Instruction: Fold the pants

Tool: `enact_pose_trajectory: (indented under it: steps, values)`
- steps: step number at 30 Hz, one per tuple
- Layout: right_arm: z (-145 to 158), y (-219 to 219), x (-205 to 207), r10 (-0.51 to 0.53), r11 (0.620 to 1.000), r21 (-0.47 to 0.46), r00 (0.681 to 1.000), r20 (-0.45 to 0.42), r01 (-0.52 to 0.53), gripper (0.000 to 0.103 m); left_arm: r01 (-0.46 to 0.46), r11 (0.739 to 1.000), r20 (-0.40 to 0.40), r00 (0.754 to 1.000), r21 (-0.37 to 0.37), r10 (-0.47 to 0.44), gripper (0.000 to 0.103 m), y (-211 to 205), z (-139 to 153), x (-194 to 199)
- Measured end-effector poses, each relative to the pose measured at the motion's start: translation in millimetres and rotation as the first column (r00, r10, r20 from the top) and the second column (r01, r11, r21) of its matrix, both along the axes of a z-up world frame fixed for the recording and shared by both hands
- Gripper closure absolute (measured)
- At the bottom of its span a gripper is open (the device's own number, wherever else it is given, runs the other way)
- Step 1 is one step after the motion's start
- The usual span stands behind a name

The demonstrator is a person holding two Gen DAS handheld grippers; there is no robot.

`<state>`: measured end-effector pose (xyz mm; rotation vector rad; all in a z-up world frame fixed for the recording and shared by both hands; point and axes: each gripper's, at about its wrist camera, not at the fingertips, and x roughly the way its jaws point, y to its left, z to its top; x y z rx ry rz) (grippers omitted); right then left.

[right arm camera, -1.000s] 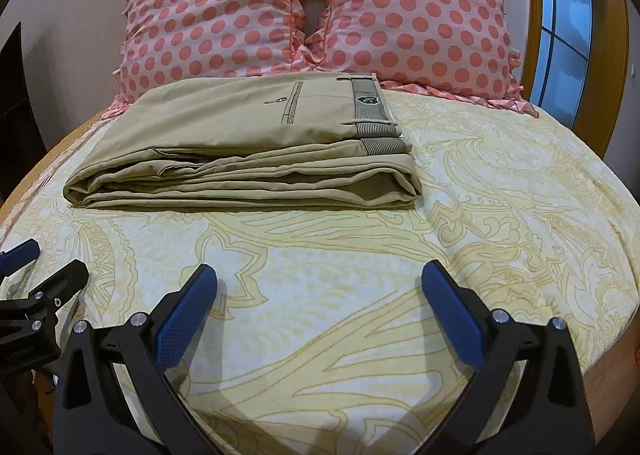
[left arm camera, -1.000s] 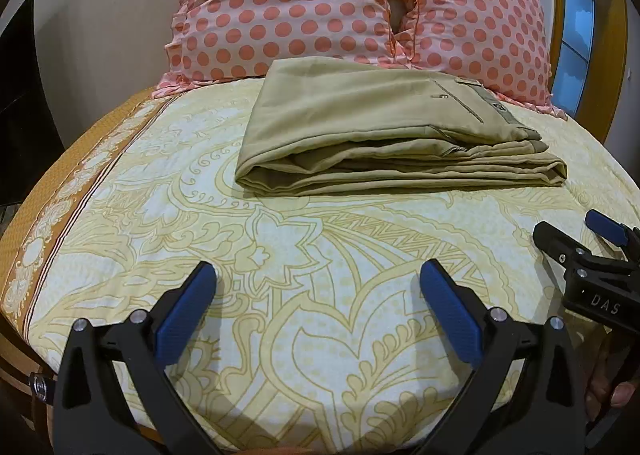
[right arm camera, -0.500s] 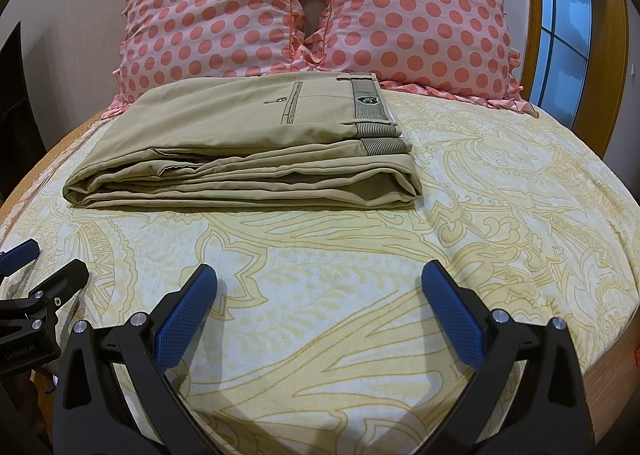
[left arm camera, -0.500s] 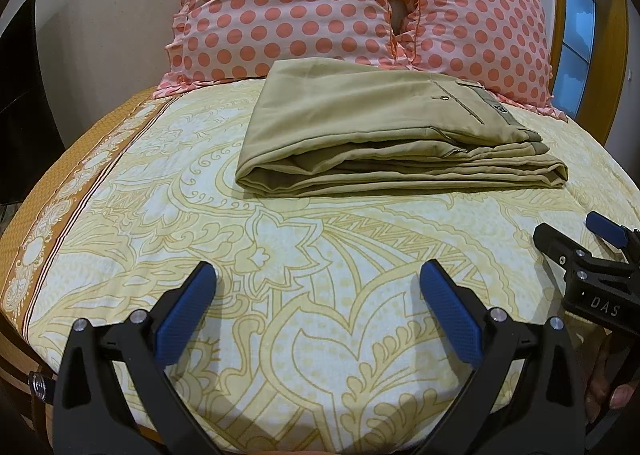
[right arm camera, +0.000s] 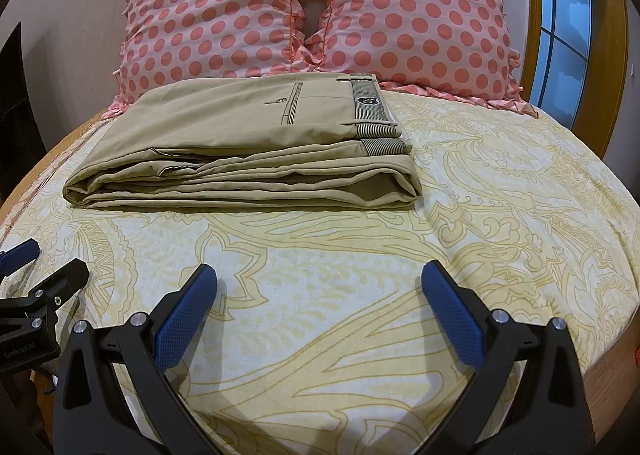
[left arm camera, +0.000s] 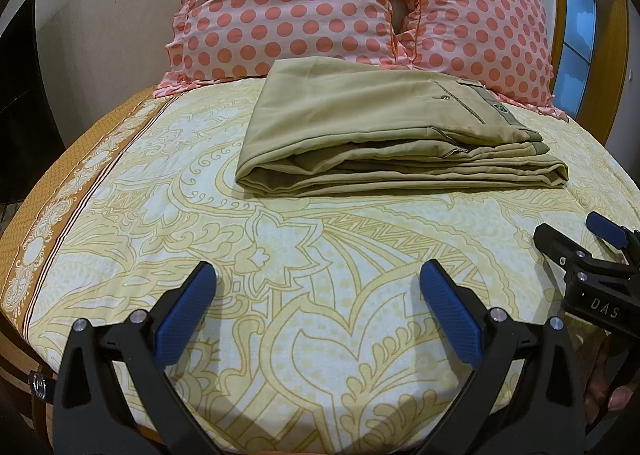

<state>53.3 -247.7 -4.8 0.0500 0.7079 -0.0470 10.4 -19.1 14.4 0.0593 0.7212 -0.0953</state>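
- Bed (left arm camera: 168,215) under a yellow-and-cream patterned sheet, with a brown border strip along its left side, filling both views.
- Two pink pillows with coral dots (right arm camera: 312,11) propped side by side at the head of the bed, against a pale wall (left arm camera: 112,7); a wood-framed window (right arm camera: 564,27) to the right.
- Khaki pants (right arm camera: 240,147) folded into a flat layered stack, lying on the sheet just in front of the pillows, back edge touching them, striped waistband end toward the right.
- Left gripper (left arm camera: 318,305) held low over the near part of the sheet, blue-padded fingers (left arm camera: 186,313) spread wide, gripping nothing, well apart from the pants.
- Right gripper (right arm camera: 320,305) likewise spread wide with nothing between the blue fingers (right arm camera: 452,315), hovering over the sheet short of the pants, just beside the left one.
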Motion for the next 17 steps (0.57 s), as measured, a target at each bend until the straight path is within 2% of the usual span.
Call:
enact_pose_trajectory:
  steps: [17]
  values:
    - [-0.1,-1.5,0.5,0.002,1.000,0.000,1.000,0.001,-0.002,0.001,0.001,1.000,-0.002,1.000,-0.002,-0.001,0.002,1.7,-0.6,1.8]
